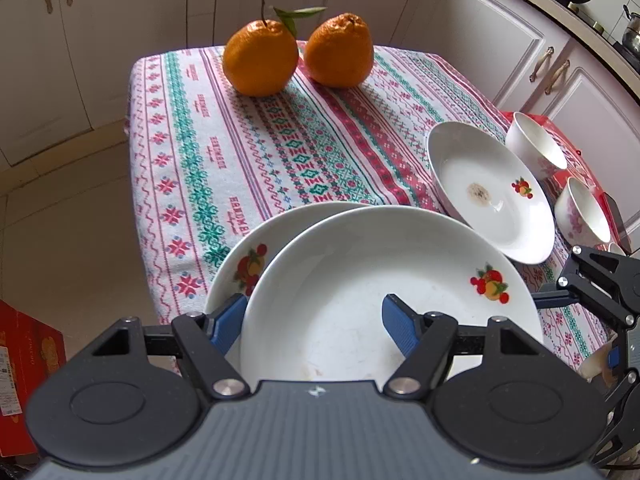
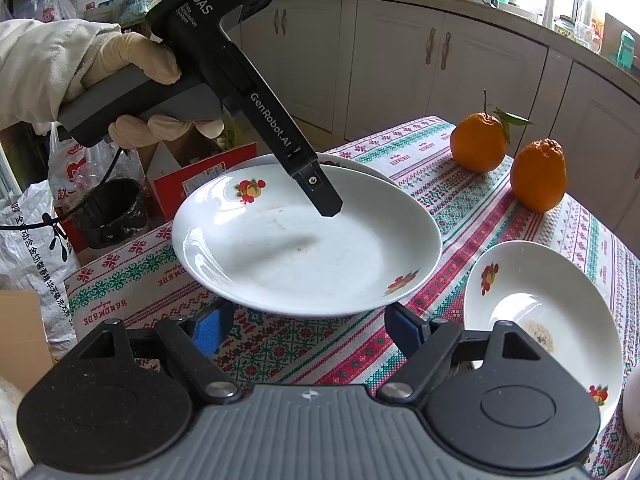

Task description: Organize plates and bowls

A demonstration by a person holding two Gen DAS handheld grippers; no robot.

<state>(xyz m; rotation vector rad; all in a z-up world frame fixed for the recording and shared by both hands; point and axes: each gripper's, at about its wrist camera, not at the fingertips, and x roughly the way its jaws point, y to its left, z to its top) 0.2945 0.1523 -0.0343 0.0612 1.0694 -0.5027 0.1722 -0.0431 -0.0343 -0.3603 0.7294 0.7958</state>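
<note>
A white plate with fruit prints (image 1: 380, 280) (image 2: 308, 240) lies on a second like plate (image 1: 240, 264) at the table's near left. My left gripper (image 1: 314, 328) is open, its jaws astride the top plate's left rim, one finger (image 2: 324, 196) inside it. My right gripper (image 2: 308, 328) is open and empty, low at this plate's near edge. A third plate with a brown stain (image 1: 492, 192) (image 2: 552, 320) lies to the right. Two white bowls (image 1: 536, 144) (image 1: 584, 212) stand beyond it.
Two oranges (image 1: 260, 60) (image 1: 340, 50) sit at the far end of the patterned tablecloth (image 1: 240, 140). Kitchen cabinets (image 2: 400, 60) line the walls. Bags and boxes (image 2: 36, 220) crowd the floor left of the table.
</note>
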